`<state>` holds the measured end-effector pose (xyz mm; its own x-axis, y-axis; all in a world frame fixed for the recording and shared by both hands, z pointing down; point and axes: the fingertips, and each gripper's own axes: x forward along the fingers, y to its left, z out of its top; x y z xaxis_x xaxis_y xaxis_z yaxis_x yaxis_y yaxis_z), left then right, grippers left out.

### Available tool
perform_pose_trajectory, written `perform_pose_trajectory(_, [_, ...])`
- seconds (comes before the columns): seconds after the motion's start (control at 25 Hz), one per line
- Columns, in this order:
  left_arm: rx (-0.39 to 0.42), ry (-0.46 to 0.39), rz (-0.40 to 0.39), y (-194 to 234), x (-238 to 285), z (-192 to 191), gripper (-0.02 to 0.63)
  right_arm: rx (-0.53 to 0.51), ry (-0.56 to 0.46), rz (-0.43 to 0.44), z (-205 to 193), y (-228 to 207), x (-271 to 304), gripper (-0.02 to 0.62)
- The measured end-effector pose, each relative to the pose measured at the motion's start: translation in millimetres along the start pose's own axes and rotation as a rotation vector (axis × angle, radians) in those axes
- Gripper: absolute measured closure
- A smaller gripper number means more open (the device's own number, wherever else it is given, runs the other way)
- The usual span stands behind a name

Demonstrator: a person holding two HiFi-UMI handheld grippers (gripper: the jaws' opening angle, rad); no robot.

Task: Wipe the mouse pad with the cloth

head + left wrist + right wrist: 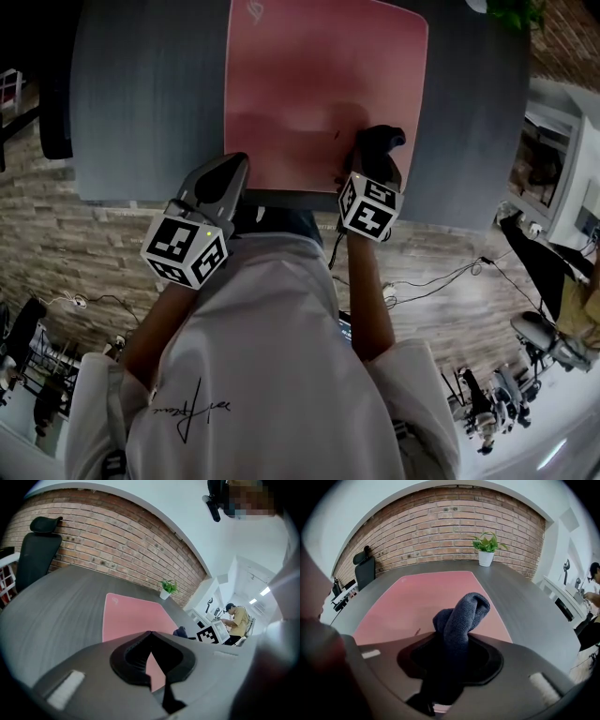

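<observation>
Right hand-held gripper (457, 637) pinches the cloth (466, 609) at the mouse pad (408, 602) near edge.

The mouse pad (319, 84) lies mid-table (141, 103). The cloth (380, 141), in the right gripper (375, 155), is at the pad's near-right edge. The left gripper (220, 178) is beside its near-left corner. A potted plant (486, 550) stands behind the pad, and an office chair (364, 569) is far left.

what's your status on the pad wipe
Left gripper shut, empty. Right gripper shut on blue cloth at near edge of pink mouse pad. Nothing blocking the pad.
</observation>
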<state>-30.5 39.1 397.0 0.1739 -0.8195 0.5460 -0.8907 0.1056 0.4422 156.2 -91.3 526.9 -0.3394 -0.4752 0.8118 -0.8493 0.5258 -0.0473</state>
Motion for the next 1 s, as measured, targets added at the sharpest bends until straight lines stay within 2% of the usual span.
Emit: perform_pose_trajectory(1.0, [0.003, 0.022, -0.051, 32.9, -3.3, 12.7, 0.597, 0.014, 0.021, -0.002, 3.9, 45.8, 4.7, 0.463])
